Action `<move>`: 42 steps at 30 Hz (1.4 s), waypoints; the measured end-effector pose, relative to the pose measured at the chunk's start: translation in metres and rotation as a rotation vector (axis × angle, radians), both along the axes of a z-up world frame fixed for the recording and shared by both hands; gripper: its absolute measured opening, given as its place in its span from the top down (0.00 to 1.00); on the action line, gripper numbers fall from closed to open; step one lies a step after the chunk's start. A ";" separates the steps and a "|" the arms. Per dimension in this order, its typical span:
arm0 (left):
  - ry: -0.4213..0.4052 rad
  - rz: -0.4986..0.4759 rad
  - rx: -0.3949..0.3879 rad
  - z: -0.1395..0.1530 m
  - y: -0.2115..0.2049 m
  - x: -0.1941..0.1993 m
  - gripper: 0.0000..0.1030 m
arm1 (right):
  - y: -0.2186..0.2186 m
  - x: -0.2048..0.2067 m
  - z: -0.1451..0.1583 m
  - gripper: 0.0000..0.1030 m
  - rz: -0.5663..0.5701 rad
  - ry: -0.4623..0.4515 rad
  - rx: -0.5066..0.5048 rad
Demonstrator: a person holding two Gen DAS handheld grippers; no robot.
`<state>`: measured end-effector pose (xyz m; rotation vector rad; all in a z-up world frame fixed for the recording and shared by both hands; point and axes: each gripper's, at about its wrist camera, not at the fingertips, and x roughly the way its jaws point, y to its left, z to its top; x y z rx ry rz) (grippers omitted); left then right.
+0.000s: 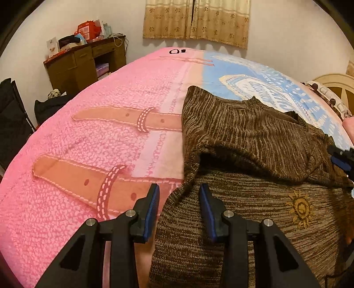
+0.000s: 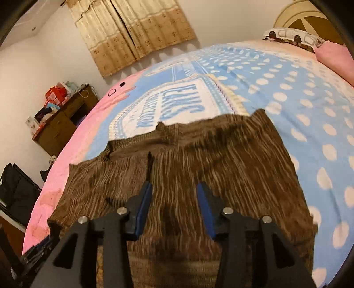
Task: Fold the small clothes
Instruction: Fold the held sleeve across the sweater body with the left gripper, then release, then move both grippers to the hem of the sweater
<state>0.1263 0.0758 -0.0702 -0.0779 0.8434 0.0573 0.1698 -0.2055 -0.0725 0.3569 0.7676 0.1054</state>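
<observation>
Brown knit: a sweater [image 1: 254, 141] lies on the bed, partly folded over itself, with a yellow sun [image 1: 301, 209] sewn on it.
Blanket [image 1: 88, 137]: pink with tan belt shapes on one side, blue with white dots on the other.
Left gripper [image 1: 179, 195]: jaws apart over the sweater's left edge, squeezing nothing.
Right gripper [image 2: 174, 192]: jaws apart above the sweater, nothing between them; this view is blurry.
Desk [image 1: 86, 62]: by the wall, piled with things.
Curtain [image 1: 197, 20]: tan, hanging behind the bed.
</observation>
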 end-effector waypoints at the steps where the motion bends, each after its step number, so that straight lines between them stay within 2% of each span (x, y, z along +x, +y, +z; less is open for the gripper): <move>1: -0.013 -0.002 -0.001 0.004 0.000 -0.002 0.62 | 0.004 -0.002 0.001 0.54 0.016 0.000 -0.002; 5: -0.115 -0.012 0.027 0.032 -0.001 -0.008 0.62 | 0.028 -0.007 0.009 0.54 0.090 -0.026 0.014; 8: -0.145 0.005 0.030 0.048 0.003 0.002 0.62 | 0.055 -0.004 0.017 0.54 0.135 -0.024 -0.014; 9: -0.146 0.012 0.030 0.050 0.004 0.007 0.62 | 0.064 -0.005 0.019 0.54 0.151 -0.043 -0.037; 11: -0.144 0.009 0.017 0.055 0.000 0.023 0.62 | 0.090 -0.008 0.020 0.54 0.176 -0.075 -0.168; 13: -0.148 0.003 0.020 0.053 -0.004 0.035 0.62 | 0.104 -0.003 0.011 0.57 0.206 -0.042 -0.235; 16: -0.067 0.012 0.094 0.032 -0.008 0.047 0.62 | 0.094 0.006 -0.012 0.67 0.193 0.096 -0.277; 18: -0.017 0.010 0.095 0.017 -0.001 0.044 0.62 | 0.068 -0.005 -0.014 0.66 0.153 0.105 -0.215; 19: -0.009 0.016 0.098 0.011 0.004 0.038 0.62 | 0.055 -0.013 -0.012 0.65 0.116 0.112 -0.218; 20: -0.009 0.018 0.096 0.008 0.007 0.035 0.62 | 0.043 -0.021 -0.012 0.65 0.077 0.113 -0.229; 21: -0.018 0.017 0.082 0.007 0.011 0.029 0.56 | 0.036 -0.026 -0.012 0.67 0.053 0.118 -0.234; 23: -0.034 0.036 0.079 0.011 0.015 0.021 0.54 | 0.026 -0.035 -0.007 0.64 0.043 0.099 -0.188; 26: -0.063 0.047 0.080 0.023 0.016 0.014 0.54 | 0.038 -0.037 0.011 0.64 0.037 0.018 -0.195; 29: -0.076 0.055 0.071 0.034 0.023 0.005 0.54 | 0.065 -0.027 0.016 0.64 0.117 -0.013 -0.172; 31: -0.066 0.065 0.056 0.038 0.034 -0.002 0.54 | 0.086 -0.016 0.005 0.64 0.196 0.008 -0.176; 33: -0.064 0.064 0.050 0.041 0.042 -0.010 0.54 | 0.093 -0.001 -0.019 0.64 0.216 0.104 -0.181; 36: -0.077 0.021 0.047 0.047 0.057 -0.034 0.54 | 0.084 -0.013 0.001 0.63 0.158 0.076 -0.172; 38: -0.102 -0.034 0.040 0.054 0.064 -0.053 0.53 | 0.067 -0.043 0.035 0.63 0.143 -0.048 -0.091; 39: -0.107 -0.070 0.040 0.056 0.068 -0.064 0.52 | 0.057 -0.065 0.059 0.62 0.139 -0.126 -0.094; 42: -0.118 -0.163 0.051 0.061 0.076 -0.101 0.42 | 0.033 -0.125 0.106 0.47 0.125 -0.261 -0.122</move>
